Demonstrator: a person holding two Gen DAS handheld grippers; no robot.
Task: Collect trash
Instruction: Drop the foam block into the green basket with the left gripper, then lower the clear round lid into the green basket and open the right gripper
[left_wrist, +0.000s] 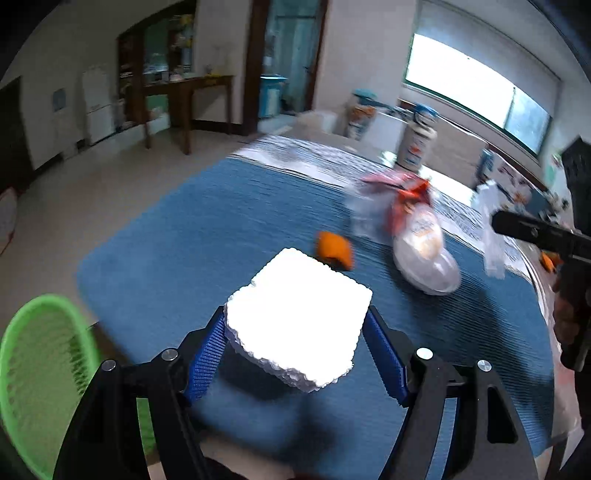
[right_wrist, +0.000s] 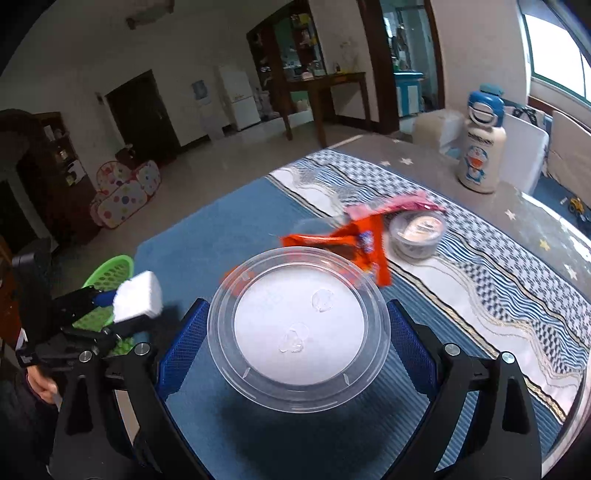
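Note:
My left gripper (left_wrist: 295, 343) is shut on a white foam block (left_wrist: 299, 314) and holds it above the blue cloth; it also shows in the right wrist view (right_wrist: 137, 301), over the green basket (right_wrist: 107, 288). My right gripper (right_wrist: 297, 332) is shut on a clear plastic bowl (right_wrist: 299, 332) held above the table. On the table lie an orange wrapper (right_wrist: 354, 243), a pink wrapper (right_wrist: 391, 206), a small lidded tub (right_wrist: 417, 229) and an orange scrap (left_wrist: 334, 251). The green basket (left_wrist: 40, 369) stands at the table's left edge.
A Doraemon bottle (right_wrist: 480, 147) stands at the far side of the table (right_wrist: 424, 162). A patterned runner (right_wrist: 480, 295) crosses the blue cloth (left_wrist: 184, 240). Beyond are a wooden side table (right_wrist: 332, 88), a fridge (right_wrist: 238, 98) and a polka-dot play tent (right_wrist: 125, 192).

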